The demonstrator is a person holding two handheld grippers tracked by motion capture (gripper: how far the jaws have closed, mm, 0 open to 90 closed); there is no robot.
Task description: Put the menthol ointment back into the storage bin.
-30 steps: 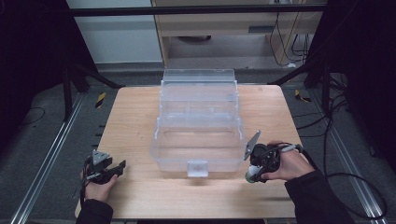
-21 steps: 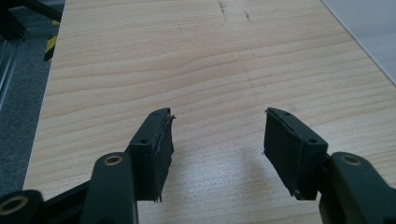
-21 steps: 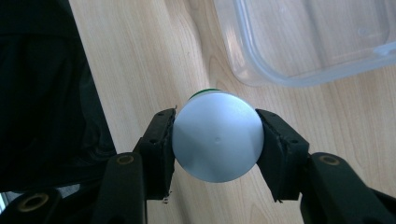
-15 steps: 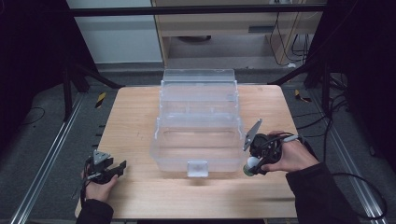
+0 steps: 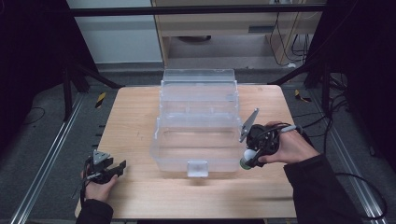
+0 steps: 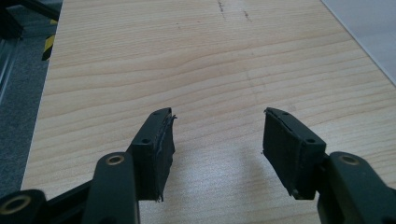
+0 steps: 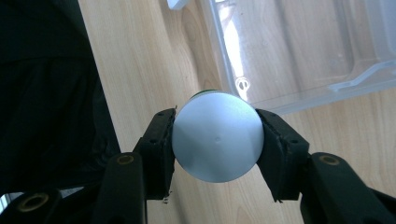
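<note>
While I count from the high view, one wooden bench (image 5: 140,116) carries one clear plastic organiser box (image 5: 198,123), opened in stepped tiers, with a single small latch tab (image 5: 197,168) at its near wall. Two grippers are present, one per hand. My left gripper (image 5: 119,166) sits at the bench's near left corner, well apart from the box; its left gripper view shows two black fingers (image 6: 156,149) spread wide over bare, pale, straight-grained wood (image 6: 210,60), with nothing between their flat, slightly frayed pads. My right gripper (image 5: 247,158) is held just beside the box's near right corner, a grey three-cornered plate (image 5: 249,123) standing up from it. Its fingers (image 7: 159,144) are clamped on one round object (image 7: 217,136): a smooth, matte white, disc-like face with a thin green rim behind it. Whether this object is a cap, a bottle end or a ball I cannot tell. Behind it, the box's transparent ribbed wall (image 7: 299,51) shows glossy reflections.
</note>
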